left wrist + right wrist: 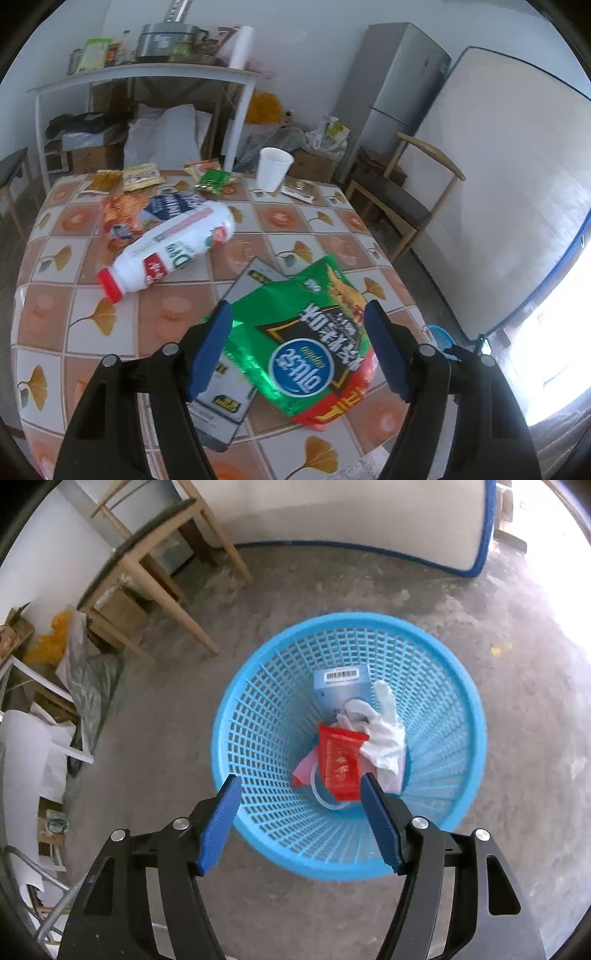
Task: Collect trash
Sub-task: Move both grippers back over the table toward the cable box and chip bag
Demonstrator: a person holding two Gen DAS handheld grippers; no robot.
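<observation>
Right gripper (301, 821) hangs over the blue mesh trash basket (258, 686) on the floor, jaws spread, nothing between them. Red wrapper (341, 762) lies inside the basket on a white glove (386, 738) and a grey carton (341, 688).

Left gripper (298, 350) sits above the green snack bag (306, 332) on the desk (55, 325), jaws spread either side of it, not pinching.

Risks:
- The bag is flat and slick, so the jaws may slide off or catch the tablecloth.
- It overlaps the flat box (225, 402), which could come up with it.
- The lying milk bottle (170, 251) could roll if bumped.
</observation>
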